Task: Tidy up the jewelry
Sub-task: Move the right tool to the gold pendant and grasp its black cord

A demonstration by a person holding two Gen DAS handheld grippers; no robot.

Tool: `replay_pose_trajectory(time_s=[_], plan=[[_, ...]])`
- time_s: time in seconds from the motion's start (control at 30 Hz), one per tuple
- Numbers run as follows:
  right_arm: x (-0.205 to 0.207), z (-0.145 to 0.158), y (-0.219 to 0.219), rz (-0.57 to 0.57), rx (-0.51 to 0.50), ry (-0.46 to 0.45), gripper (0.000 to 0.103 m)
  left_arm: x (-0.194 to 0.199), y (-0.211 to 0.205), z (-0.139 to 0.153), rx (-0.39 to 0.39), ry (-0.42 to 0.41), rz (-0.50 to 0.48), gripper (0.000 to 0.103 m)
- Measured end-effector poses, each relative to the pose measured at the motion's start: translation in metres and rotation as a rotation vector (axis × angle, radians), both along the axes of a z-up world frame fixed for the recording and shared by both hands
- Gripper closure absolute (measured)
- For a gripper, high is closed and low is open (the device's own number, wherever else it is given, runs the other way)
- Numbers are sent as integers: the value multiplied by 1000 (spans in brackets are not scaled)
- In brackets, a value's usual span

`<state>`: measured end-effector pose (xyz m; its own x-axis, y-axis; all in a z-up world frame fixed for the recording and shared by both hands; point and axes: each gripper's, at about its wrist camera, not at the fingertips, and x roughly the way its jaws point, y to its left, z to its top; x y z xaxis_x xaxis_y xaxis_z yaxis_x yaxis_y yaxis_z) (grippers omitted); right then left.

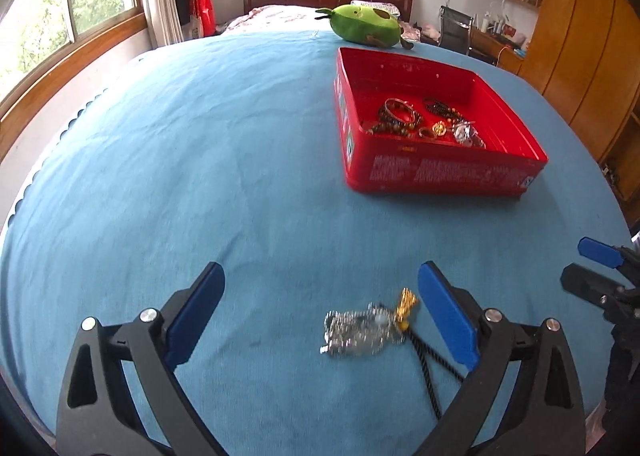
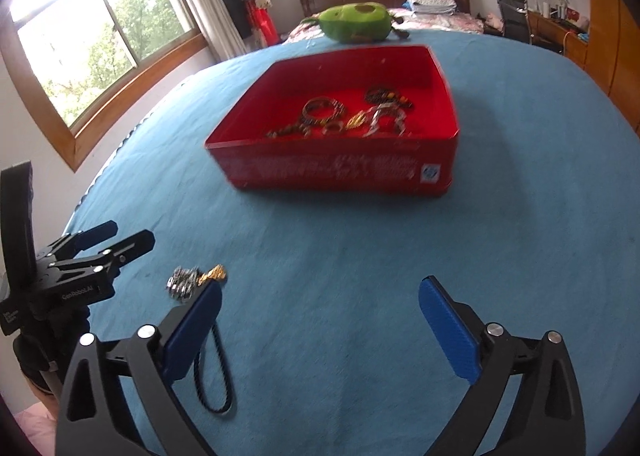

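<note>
Your left gripper point(image 1: 320, 308) hangs over the blue sheet point(image 1: 200, 176) w/ jaws spread wide, nothing pinched; the silver jewelry piece point(image 1: 360, 330) w/ a gold charm point(image 1: 407, 302) and black cord point(image 1: 426, 370) lies flat on the sheet between the two blue pads, closer to the pad on the right, touching neither as far as you can see. Your right gripper point(image 2: 320, 320) is also spread wide and empty; in the right wrist view the same piece sits just past its pad on the left, cord looping back beside that pad. The red box point(image 1: 440, 172) stands farther up the sheet, well apart from the loose piece, w/ bracelets point(image 1: 400, 114), bead strands and rings already heaped inside. A green plush point(image 1: 362, 24) lies beyond the box. Frames are slightly blurred.
</note>
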<state>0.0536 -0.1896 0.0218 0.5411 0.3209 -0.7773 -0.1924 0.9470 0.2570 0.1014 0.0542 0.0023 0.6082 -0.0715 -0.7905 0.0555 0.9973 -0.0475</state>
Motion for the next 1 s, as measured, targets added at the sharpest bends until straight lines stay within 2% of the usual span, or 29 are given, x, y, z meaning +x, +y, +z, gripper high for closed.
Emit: replay_pose_trajectory(time_s=[0.3,0.7,0.77,0.87,0.93,1.0], plan=[[-3,-19,28,52,-16,63,4,-17,19,-13,23,28,33,7],[3,-29,65,116,-25,93,5,-21,58,-32,30,62,88,7],[5,-30,70,129,-16,101,9,-19,63,-36,35,62,99,7],[11,-34,76,150,24,139,22,-15,70,-42,42,71,110,7],[14,-37,80,154,31,155,35,-12,75,-46,28,73,115,7],[19,-39,84,156,33,171,43,-12,78,-49,20,73,116,6]])
